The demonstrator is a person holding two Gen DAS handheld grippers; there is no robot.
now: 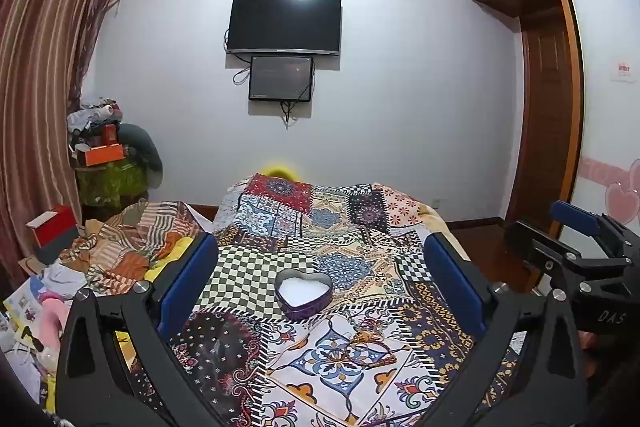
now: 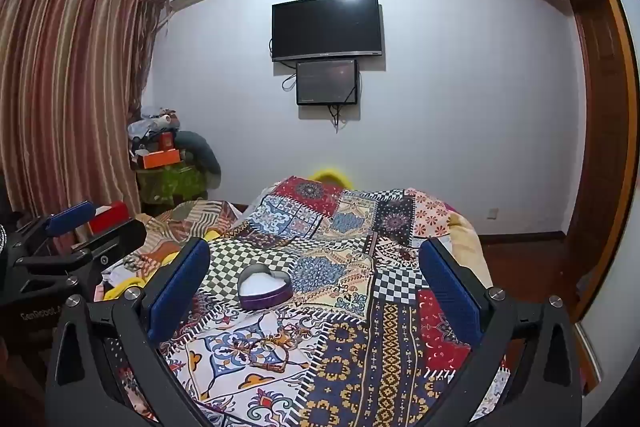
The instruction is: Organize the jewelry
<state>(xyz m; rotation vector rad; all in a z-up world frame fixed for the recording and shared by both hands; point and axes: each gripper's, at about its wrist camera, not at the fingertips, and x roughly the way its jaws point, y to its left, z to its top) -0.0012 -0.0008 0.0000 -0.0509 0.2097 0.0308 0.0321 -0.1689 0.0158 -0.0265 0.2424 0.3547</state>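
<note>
A heart-shaped tin (image 1: 304, 293) (image 2: 265, 287) with purple sides and a white lining sits open on the patchwork quilt (image 1: 348, 219) (image 2: 400, 367). Just in front of it, a tangle of brown and red cord jewelry (image 1: 370, 345) (image 2: 276, 347) lies on the quilt and blends into the print. My left gripper (image 1: 320, 247) hovers over the bed, open wide, with nothing between its blue pads (image 1: 188, 279). My right gripper (image 2: 314, 245) is held alongside it, also open and empty. Each gripper shows at the edge of the other's view: the right gripper (image 1: 576, 227) and the left gripper (image 2: 68, 227).
Rumpled bedding and loose items (image 1: 120, 251) lie at the left of the bed, with a pile of boxes and clothes (image 1: 108, 155) by the striped curtain. Wooden floor (image 2: 532, 267) and a wardrobe (image 1: 552, 131) are on the right. A TV (image 1: 284, 23) hangs on the far wall.
</note>
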